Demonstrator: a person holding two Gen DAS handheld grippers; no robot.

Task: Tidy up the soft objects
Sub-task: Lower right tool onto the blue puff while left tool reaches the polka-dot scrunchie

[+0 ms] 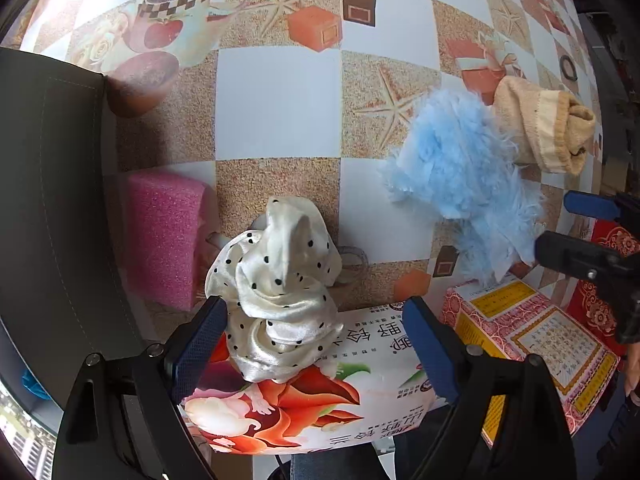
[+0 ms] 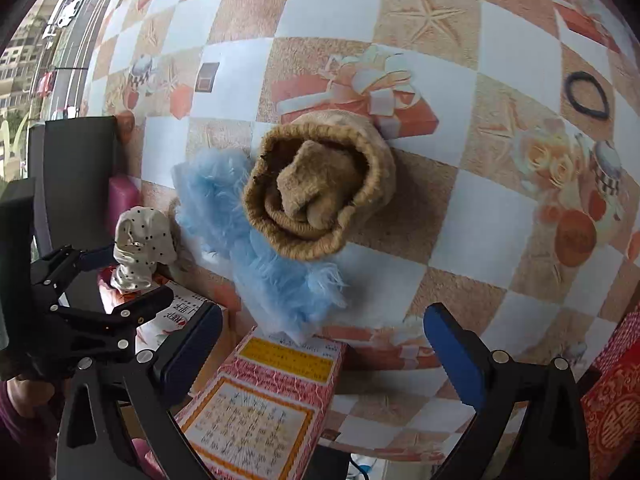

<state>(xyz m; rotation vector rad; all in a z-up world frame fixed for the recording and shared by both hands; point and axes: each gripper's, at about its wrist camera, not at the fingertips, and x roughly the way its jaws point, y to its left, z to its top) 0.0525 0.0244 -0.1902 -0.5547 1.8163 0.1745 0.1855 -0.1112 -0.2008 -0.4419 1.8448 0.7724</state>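
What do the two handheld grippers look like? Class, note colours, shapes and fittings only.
Both the left gripper and the right gripper have black angular plastic frames with silver round bolts. Their fingers carry dark blue textured rectangular pads. No cables or markings show.

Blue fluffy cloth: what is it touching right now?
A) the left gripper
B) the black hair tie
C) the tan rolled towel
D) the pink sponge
C: the blue fluffy cloth lies against and partly under the tan rolled towel; the other three are apart from it.
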